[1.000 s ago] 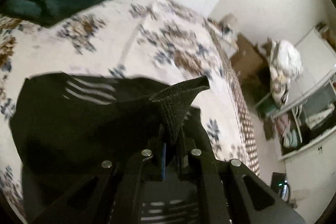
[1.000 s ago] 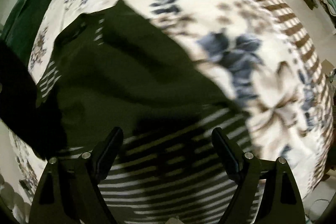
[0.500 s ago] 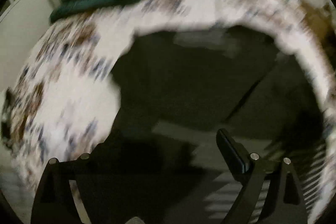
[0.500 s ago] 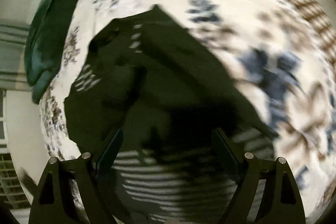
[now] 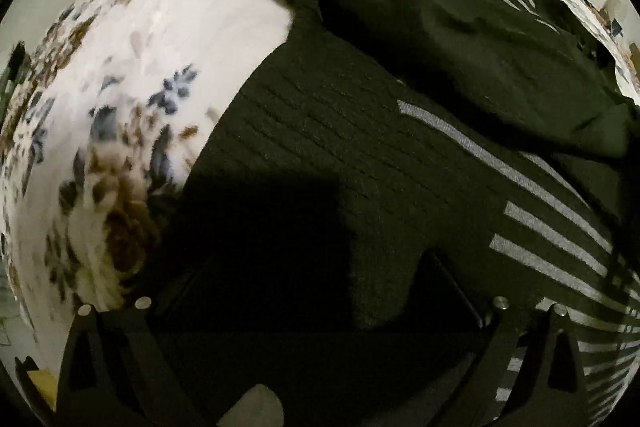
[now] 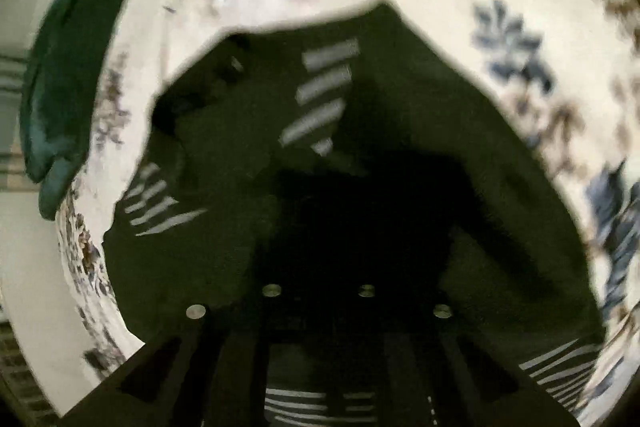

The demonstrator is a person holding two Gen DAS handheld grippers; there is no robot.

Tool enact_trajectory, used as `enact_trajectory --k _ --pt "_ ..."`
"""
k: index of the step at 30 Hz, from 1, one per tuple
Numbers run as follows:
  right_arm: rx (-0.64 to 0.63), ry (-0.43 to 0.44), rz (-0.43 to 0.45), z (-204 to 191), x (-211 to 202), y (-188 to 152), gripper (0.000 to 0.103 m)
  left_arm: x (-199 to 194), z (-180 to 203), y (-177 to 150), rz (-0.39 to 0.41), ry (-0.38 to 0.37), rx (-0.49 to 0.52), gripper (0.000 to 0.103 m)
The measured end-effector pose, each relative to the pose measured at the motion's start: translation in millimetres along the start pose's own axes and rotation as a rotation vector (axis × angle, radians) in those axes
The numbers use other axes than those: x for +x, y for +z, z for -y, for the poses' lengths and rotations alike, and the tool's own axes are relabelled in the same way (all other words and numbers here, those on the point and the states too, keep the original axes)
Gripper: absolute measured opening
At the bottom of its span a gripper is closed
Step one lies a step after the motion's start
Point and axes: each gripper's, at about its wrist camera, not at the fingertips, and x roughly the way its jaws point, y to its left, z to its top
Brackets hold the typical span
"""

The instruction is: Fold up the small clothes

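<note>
Folding a dark green garment [image 5: 360, 147] spread on a bed, over a floral bedspread [image 5: 132, 75] that shows pale along the left of the frame. Holding the left tongs [image 5: 316, 267] steeply down above the garment's near edge, jaws just opened to their widest. A loose lip of knit lying between them, pressed by neither pad. Further right, an upper portion of the garment already doubled over the body, grey stripes [image 5: 540, 219] running across the lower layer.

From the other hand, dark teal bedding [image 6: 68, 87] at the far left of the bed, then the same garment filling the middle. Pointing the right tongs [image 6: 320, 267] down into it, jaws just closed and now fully shut. Tips lost in shadow against the cloth, so impossible to say whether a fold is pinched.

Judged a re-grip ahead of the next fold. To do it well:
- Lower the left tongs until both pads straddle the edge itself, not the flap's middle.
- Close on every layer at once.
- Test the right pinch with a small lift before carrying anything.
- Raise both hands together and level, keeping the edge taut.
- Lay the fold squarely inside the garment's outline and release only once flat.

Soft, thick knit, probably prone to slumping and dragging a lower layer along.
</note>
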Motion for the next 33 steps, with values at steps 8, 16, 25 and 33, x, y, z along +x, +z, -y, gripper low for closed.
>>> enact_trajectory --k 8,16,25,33 --pt "-0.066 -0.041 0.197 57.0 -87.5 19.4 0.007 -34.7 0.6 23.2 0.002 -0.001 0.001 0.103" --pt "0.165 -0.106 0.096 153.6 -90.6 18.5 0.053 -68.7 22.6 78.1 0.144 0.059 0.068 0.103" --pt "-0.015 -0.088 0.165 72.6 -72.8 35.9 0.060 -38.5 65.3 154.9 0.230 0.148 0.209 0.103" --pt "-0.311 -0.425 0.052 54.0 -27.5 -14.8 0.060 4.8 65.5 170.3 0.129 0.201 0.257 0.103"
